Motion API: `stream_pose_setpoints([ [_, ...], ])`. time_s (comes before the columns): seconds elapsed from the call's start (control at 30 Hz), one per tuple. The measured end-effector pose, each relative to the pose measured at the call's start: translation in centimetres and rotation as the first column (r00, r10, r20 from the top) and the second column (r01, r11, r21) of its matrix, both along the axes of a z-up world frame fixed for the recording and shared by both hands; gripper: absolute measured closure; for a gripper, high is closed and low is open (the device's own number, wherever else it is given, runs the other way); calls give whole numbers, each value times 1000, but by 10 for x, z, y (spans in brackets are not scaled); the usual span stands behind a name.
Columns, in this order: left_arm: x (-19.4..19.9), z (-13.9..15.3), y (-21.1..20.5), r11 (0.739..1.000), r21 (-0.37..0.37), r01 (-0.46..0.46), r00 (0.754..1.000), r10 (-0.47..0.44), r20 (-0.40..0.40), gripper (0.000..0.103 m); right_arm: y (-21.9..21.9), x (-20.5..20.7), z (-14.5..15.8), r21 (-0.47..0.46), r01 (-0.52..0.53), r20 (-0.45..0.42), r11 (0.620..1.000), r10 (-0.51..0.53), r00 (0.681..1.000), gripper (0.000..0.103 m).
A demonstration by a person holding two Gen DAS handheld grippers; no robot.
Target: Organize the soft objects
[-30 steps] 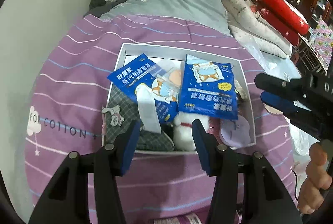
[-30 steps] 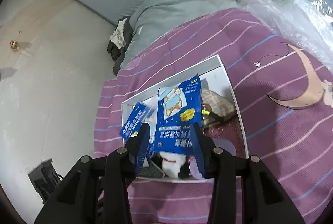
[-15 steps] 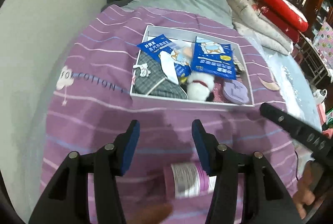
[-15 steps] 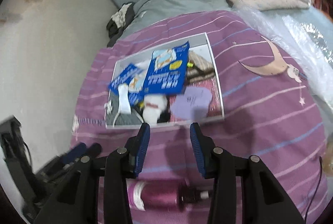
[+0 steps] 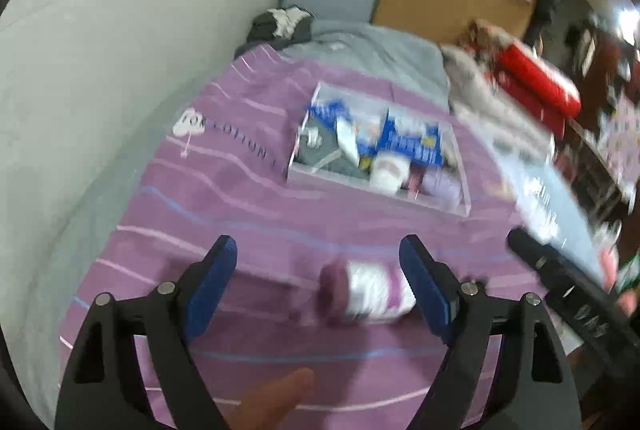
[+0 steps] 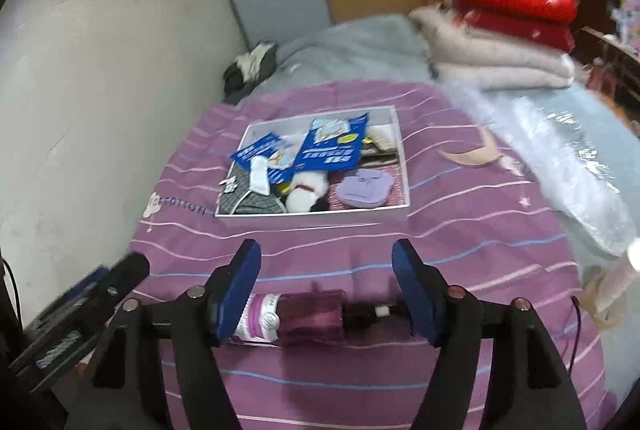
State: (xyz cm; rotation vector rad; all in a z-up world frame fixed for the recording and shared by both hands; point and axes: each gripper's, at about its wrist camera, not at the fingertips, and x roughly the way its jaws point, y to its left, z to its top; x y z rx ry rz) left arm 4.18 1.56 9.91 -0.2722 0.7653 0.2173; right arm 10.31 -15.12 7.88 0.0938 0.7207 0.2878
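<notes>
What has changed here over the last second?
Both grippers have pulled back from the white box, which now looks farther off. The left gripper and right gripper have just been opening, nothing between the pads. A purple bottle on the bedspread has come into view. The box contents look unchanged.

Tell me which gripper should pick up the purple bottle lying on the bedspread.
Probably the right gripper: the purple bottle lies across its open, empty jaws, just behind the pads. In the left gripper view it sits off-centre, against one pad.
</notes>
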Motion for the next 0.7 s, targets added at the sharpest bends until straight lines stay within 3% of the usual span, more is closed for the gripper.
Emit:
stream_pose_setpoints([
  [0.2,-22,-39,-25,990,133,55,998,-53,-24,20,9,-34,-34,-108,-40,65,993,47,997,33],
  [0.3,-23,-59,-33,976,209,53,997,-41,-58,21,12,-45,-56,-191,11,108,982,10,994,28],
  [0.43,-19,-73,-28,983,177,54,994,-35,-108,21,15,-39,-74,-221,3,46,975,8,999,28],
  [0.7,-22,-74,-28,982,181,43,994,-23,-111,22,16,-36,-82,-213,-22,14,977,25,1000,27],
])
